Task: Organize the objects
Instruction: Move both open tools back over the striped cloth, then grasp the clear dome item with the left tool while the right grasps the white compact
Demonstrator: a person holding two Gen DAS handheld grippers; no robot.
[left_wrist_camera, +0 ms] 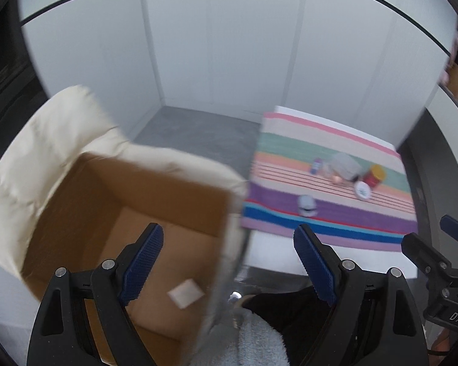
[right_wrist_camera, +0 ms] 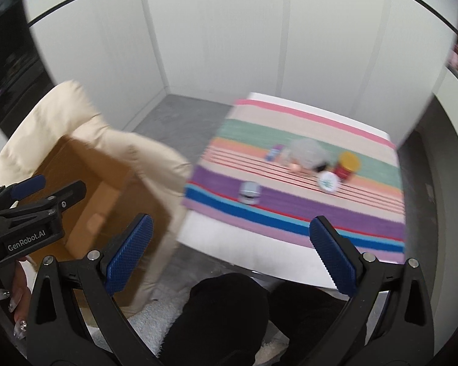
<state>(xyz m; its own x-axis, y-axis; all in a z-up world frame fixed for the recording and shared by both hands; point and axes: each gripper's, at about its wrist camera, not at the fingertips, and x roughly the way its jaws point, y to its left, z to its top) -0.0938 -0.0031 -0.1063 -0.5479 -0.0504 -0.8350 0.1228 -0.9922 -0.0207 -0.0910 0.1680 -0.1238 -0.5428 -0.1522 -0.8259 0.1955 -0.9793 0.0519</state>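
Both views are blurred. In the left wrist view the left gripper (left_wrist_camera: 229, 259) fills the bottom of the frame, its blue-padded fingers (left_wrist_camera: 143, 262) spread wide with nothing between them. Under its left finger, at lower left, an open cardboard box (left_wrist_camera: 76, 201) sits against a cream cushion (left_wrist_camera: 36, 140); a small white scrap (left_wrist_camera: 184, 292) lies on the box floor.

At right of centre a white surface (left_wrist_camera: 268, 253) carries a striped cloth (left_wrist_camera: 290, 149), and the small things lie on it in a loose group: a little blue-and-white bottle (left_wrist_camera: 316, 166), a grey translucent container (left_wrist_camera: 345, 164), a red jar with a yellow lid (left_wrist_camera: 374, 177), a round white lid (left_wrist_camera: 362, 189) just beside the jar, and a small grey-white object (left_wrist_camera: 307, 205) apart from the rest — nearer the cloth's front edge.

In the right wrist view the right gripper (right_wrist_camera: 230, 254) shows at the bottom, fingers (right_wrist_camera: 128, 253) likewise wide apart and empty. The cloth (right_wrist_camera: 259, 128) lies at centre right, the box (right_wrist_camera: 107, 183) at left. A hand (right_wrist_camera: 15, 302) with long decorated nails shows at lower left, under the left gripper's body.
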